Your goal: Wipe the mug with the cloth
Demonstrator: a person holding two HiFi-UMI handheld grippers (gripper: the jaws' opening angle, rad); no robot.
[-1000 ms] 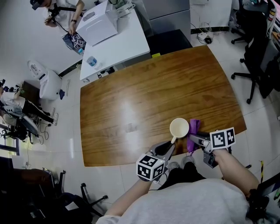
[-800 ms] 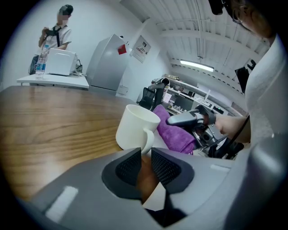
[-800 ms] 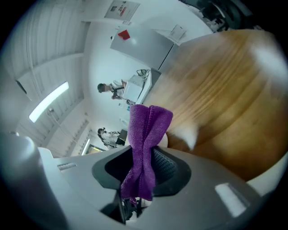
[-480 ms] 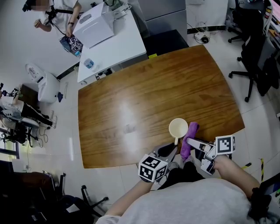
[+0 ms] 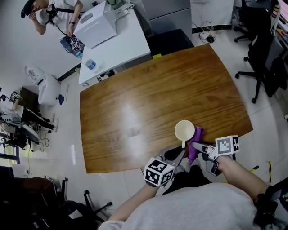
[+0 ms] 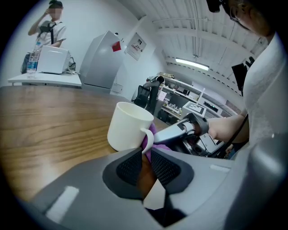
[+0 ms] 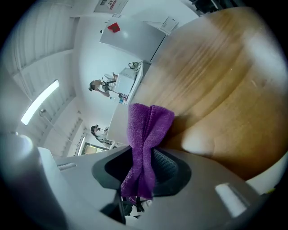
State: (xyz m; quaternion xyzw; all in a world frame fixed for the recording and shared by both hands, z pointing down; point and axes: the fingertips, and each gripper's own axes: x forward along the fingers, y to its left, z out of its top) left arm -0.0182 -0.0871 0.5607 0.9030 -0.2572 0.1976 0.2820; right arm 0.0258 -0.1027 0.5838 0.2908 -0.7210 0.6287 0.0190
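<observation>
In the head view, a rounded brown wooden table (image 5: 148, 99) fills the middle, with a white desk (image 5: 119, 45) carrying a clear water bottle (image 5: 91, 65) beyond it, a person (image 5: 56, 13) standing at the far corner and black office chairs (image 5: 263, 54) to the right. The white ceramic mug (image 5: 184, 130) stands upright near the table's near edge, its pale inside showing. Both forearms reach in from below: the left gripper (image 5: 181, 149) meets the mug's handle, and the right gripper (image 5: 194, 146) comes in just beside it, carrying a purple cloth (image 5: 197, 136) that appears to touch the mug's right side. The left gripper view shows its jaws clamped on the handle, the cloth bunched behind it. The right gripper view, rolled well over, shows its jaws pinching the folded cloth, which stands up past their tips.
</observation>
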